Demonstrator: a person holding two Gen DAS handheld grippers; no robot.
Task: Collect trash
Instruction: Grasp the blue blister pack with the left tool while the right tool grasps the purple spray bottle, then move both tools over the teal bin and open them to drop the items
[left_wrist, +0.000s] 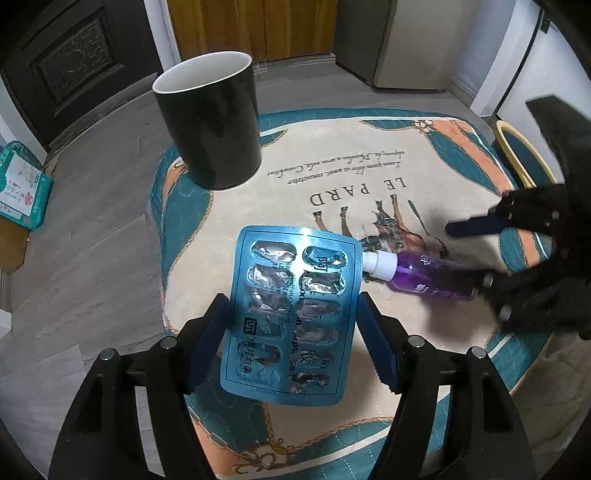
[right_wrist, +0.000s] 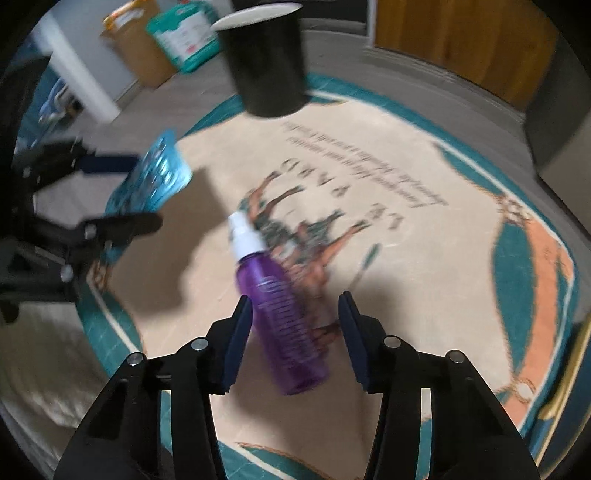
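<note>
A blue foil blister pack (left_wrist: 291, 314) with emptied pockets hangs above the table, and my left gripper (left_wrist: 291, 299) is shut on its two long edges. The right wrist view shows that same pack (right_wrist: 155, 173) in the left gripper (right_wrist: 144, 192) at the left. A purple spray bottle (right_wrist: 284, 321) with a white cap lies on its side on the printed tablecloth (right_wrist: 443, 184). My right gripper (right_wrist: 295, 297) straddles the bottle, open; the left pad is against it and the right pad stands clear. The left wrist view shows the bottle (left_wrist: 424, 273) and the right gripper (left_wrist: 472, 254) at the right.
A black mug (left_wrist: 210, 122) with a white inside stands upright at the far side of the tablecloth (left_wrist: 332, 155). A chair (left_wrist: 517, 147) stands beyond the table's right edge. On the floor are a teal package (right_wrist: 184, 33) and a cardboard box (right_wrist: 136, 48).
</note>
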